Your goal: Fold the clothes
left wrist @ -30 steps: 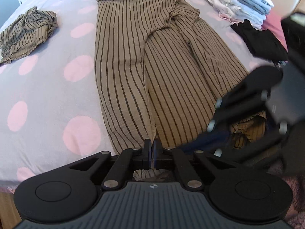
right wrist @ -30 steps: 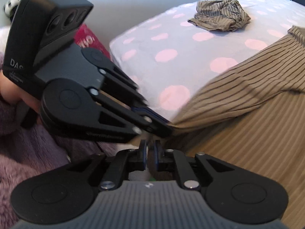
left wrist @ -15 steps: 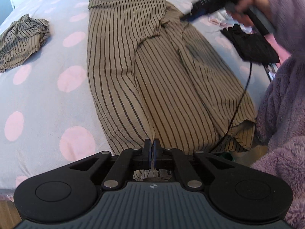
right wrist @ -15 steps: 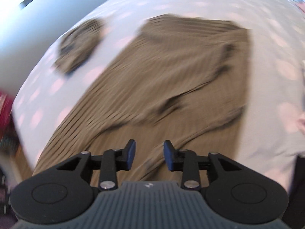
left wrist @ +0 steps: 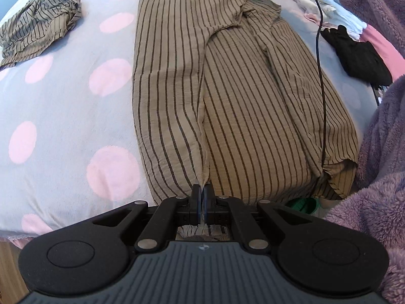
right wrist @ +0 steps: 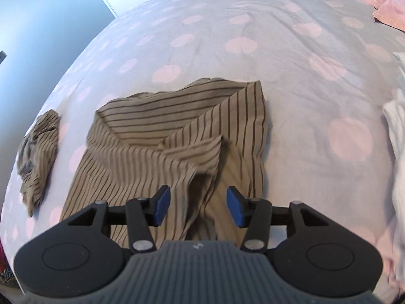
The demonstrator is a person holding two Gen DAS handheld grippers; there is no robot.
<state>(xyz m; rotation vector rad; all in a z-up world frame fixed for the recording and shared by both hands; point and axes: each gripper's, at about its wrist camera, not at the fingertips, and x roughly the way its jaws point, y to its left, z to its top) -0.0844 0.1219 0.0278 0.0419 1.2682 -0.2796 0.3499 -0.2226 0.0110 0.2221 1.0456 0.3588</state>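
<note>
The trousers [left wrist: 253, 96] are tan with thin dark stripes, spread lengthwise on the bed, waistband at the far end and hems at the near edge. One leg lies folded over onto the other, its inner edge drawn into a taut ridge down the middle; the near end of that ridge is pinched. The right hem hangs slightly over the bed's edge. Near the waistband [right wrist: 202, 106] the cloth is creased and rumpled.

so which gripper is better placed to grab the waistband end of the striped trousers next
Right. The right gripper is open and hangs over the rumpled top end of the striped trousers, with nothing held. The left gripper is shut on the hem at the near end, so it looks committed.
</note>
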